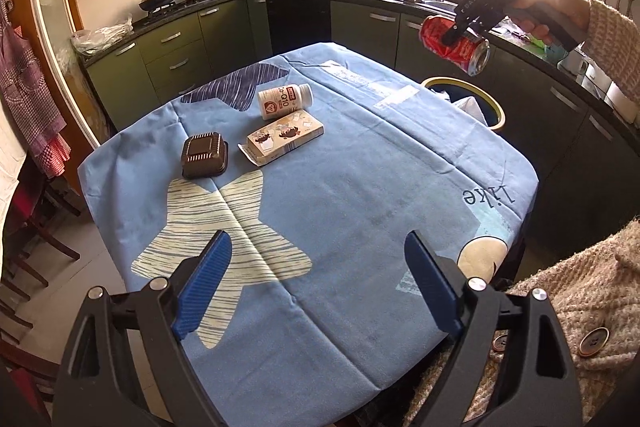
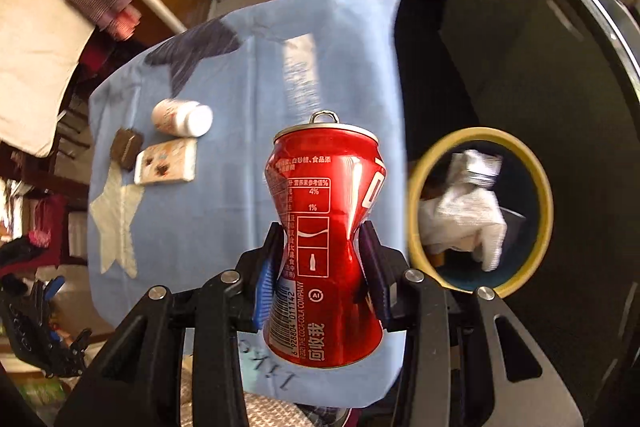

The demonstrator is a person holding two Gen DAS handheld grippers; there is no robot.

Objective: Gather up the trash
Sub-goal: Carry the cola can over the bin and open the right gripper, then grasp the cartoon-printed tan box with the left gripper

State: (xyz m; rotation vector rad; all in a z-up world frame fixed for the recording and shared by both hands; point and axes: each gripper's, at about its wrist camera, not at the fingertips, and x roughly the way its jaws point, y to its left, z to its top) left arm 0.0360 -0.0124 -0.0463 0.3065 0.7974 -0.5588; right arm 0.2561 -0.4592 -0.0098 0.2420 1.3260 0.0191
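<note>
Across most of the left wrist frame spreads a table [image 1: 360, 211] under a blue cloth; its centre, lower part and right side lie bare to the hem. Beyond the cloth's right edge, upper right, stands a yellow-rimmed bin [image 1: 496, 103], open, with white paper [image 2: 464, 211] inside and dark cabinets close behind it. Above the bin's near rim, clear of the table, the right gripper [image 2: 324, 251] holds a dented red can [image 2: 326, 247], its pads clamped on the crushed waist, the tab end pointing away from the camera. Low in the left wrist frame the left gripper [image 1: 318, 287] hovers over the cloth, jaws wide apart and empty. Left of centre sit a carton [image 1: 280, 141], a white bottle [image 1: 284, 101] on its side and a dark tray [image 1: 205, 155], close together but not touching the cloth's edge.
</note>
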